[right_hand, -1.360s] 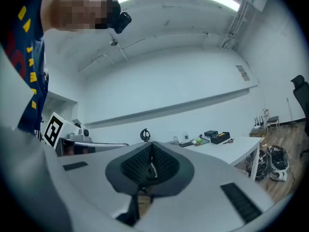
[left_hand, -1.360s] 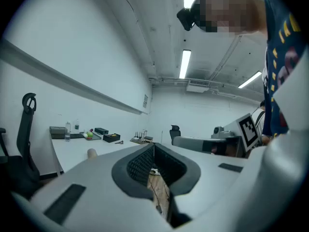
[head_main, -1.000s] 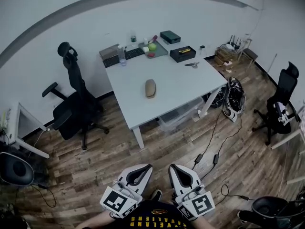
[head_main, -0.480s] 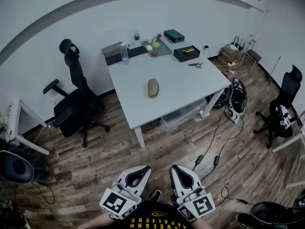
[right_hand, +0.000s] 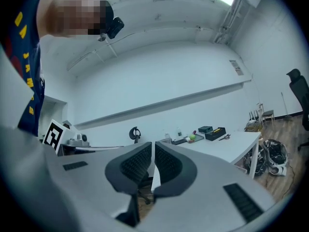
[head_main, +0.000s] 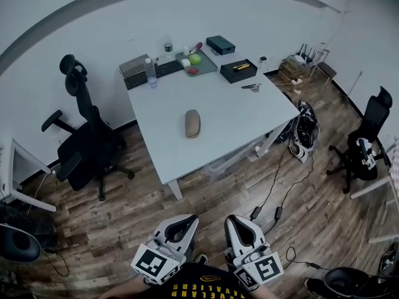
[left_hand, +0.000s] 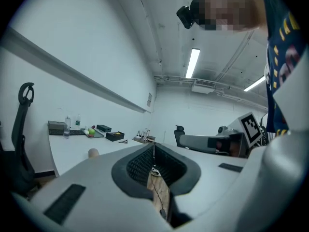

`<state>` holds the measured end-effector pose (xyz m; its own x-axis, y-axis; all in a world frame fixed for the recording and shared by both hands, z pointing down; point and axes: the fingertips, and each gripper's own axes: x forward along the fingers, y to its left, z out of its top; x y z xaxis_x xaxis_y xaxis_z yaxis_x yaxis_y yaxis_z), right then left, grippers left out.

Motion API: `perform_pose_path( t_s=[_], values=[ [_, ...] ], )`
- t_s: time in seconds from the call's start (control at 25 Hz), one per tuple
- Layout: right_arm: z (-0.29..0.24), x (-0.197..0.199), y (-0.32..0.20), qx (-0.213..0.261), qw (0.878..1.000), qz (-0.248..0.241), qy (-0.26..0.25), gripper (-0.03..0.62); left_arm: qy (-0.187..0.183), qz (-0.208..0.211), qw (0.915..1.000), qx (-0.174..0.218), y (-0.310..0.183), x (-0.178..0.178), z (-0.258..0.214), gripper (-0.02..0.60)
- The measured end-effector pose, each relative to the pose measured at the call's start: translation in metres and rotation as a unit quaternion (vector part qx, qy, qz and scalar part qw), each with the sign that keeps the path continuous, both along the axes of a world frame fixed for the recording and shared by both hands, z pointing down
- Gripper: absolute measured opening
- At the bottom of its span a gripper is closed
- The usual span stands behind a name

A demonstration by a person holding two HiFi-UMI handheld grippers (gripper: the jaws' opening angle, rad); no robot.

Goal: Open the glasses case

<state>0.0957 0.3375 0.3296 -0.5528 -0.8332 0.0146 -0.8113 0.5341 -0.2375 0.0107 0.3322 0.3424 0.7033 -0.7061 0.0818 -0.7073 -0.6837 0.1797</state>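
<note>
The tan oval glasses case lies shut near the middle of the white table, far ahead of both grippers. In the left gripper view the case is a small tan bump on the table. My left gripper and right gripper are held side by side over the wooden floor, pointing level toward the table. Both have their jaws together with nothing between them. The left gripper and the right gripper show their dark pads meeting.
A black office chair stands left of the table, another at the far right. At the table's back lie a keyboard, a water bottle, a tray with a green apple and black boxes. Cables and bags lie by the right legs.
Both grippers have moved forward toward the table, still shut. The table and chair have shifted left and slightly nearer in the head view.
</note>
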Motion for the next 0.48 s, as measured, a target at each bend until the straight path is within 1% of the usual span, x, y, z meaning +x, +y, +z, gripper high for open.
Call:
perform_pose_path(
  t_s=[0.2, 0.48],
  values=[
    [-0.002, -0.004, -0.059, -0.005, 1.0, 0.02, 0.011, 0.02, -0.001, 0.019, 0.9997, 0.012, -0.063, -0.005, -0.006, 0.015],
    [-0.003, -0.007, -0.117, -0.019, 0.998, 0.053, 0.023, 0.02, 0.011, 0.047, 0.9988, 0.006, -0.129, -0.012, -0.004, 0.015]
  ],
)
